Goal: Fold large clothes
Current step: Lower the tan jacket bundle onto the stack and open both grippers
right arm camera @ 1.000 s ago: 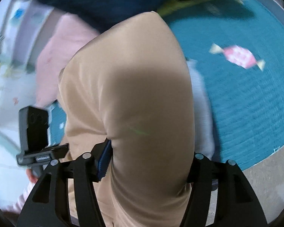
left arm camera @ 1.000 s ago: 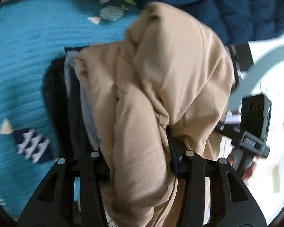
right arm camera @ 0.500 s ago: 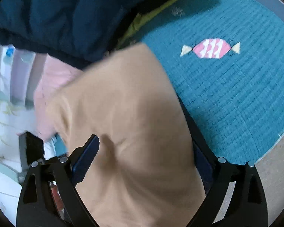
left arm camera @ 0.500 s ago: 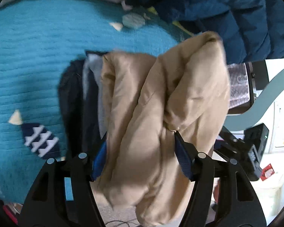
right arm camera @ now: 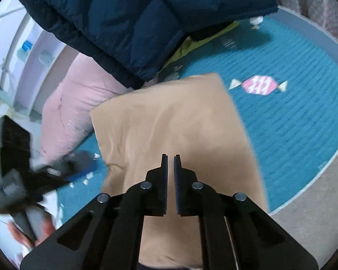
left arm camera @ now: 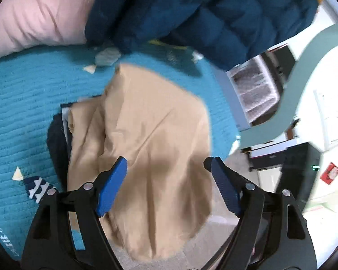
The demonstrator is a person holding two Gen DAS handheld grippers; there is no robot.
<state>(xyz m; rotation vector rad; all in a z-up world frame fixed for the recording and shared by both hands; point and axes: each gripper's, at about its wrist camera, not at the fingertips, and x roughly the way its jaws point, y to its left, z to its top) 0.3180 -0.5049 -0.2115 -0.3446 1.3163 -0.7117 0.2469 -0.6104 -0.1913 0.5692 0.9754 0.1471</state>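
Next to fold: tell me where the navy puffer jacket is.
Both wrist views show the navy puffer jacket at the top, beyond the tan garment, beside the pink pillow.

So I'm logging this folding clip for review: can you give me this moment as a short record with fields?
surface: teal rug with candy pattern
garment: tan garment lying on the rug, atop dark clothes
left gripper: jaws opening, above the tan garment, pads clear of it
right gripper: jaws closing, nearly together, nothing between them
nearby: navy puffer jacket, pink pillow
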